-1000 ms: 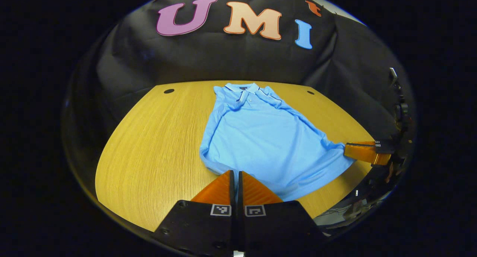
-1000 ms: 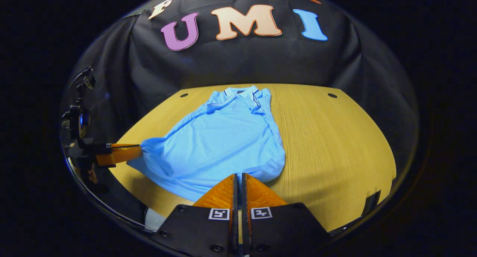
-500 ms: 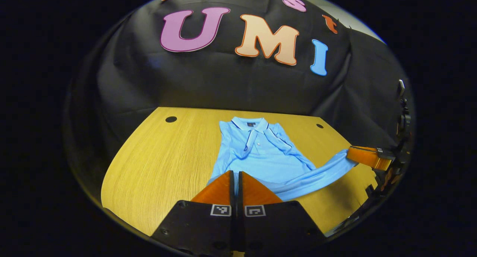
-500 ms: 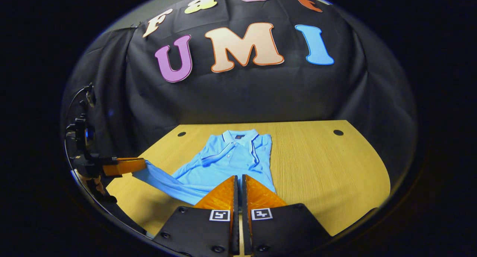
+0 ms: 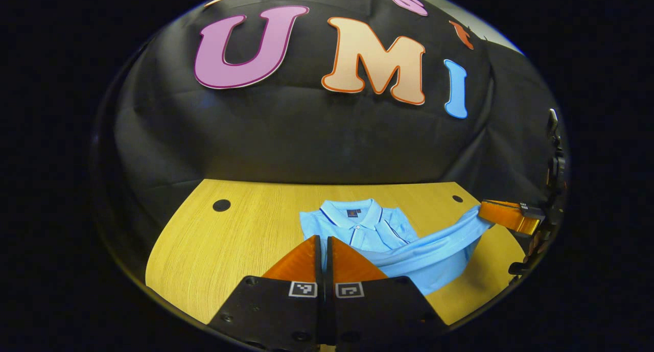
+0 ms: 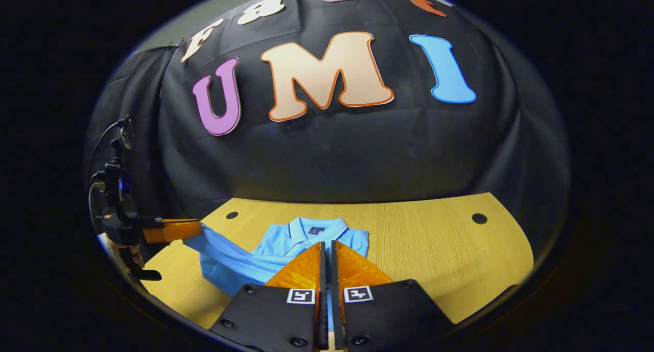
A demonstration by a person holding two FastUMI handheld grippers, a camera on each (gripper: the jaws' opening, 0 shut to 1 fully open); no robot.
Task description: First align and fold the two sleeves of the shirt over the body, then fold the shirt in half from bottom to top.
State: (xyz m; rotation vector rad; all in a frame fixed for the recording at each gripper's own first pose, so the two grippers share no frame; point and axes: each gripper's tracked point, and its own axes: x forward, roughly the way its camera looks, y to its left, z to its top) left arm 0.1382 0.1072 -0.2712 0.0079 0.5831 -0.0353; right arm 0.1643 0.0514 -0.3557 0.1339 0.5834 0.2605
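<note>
A light blue polo shirt (image 5: 365, 228) lies on the wooden table (image 5: 230, 239), collar toward the far wall. My left gripper (image 5: 323, 239) is shut on one bottom corner of the shirt. My right gripper (image 6: 327, 245) is shut on the other corner. The bottom edge (image 5: 434, 247) hangs stretched between them, raised above the table and close to the collar (image 6: 311, 228). In the left gripper view the right gripper (image 5: 485, 208) pinches cloth at the far right. In the right gripper view the left gripper (image 6: 198, 226) pinches cloth at the far left. The shirt's lower body is hidden under the raised cloth.
The table (image 6: 439, 244) is bare wood on both sides of the shirt, with small round holes (image 5: 221, 205) (image 6: 479, 218) near its back corners. The black cloth wall stands right behind the table's far edge.
Both grippers have carried the shirt's bottom edge up off the table and forward toward the collar, staying shut. The visible flat part of the shirt has shrunk to the collar area.
</note>
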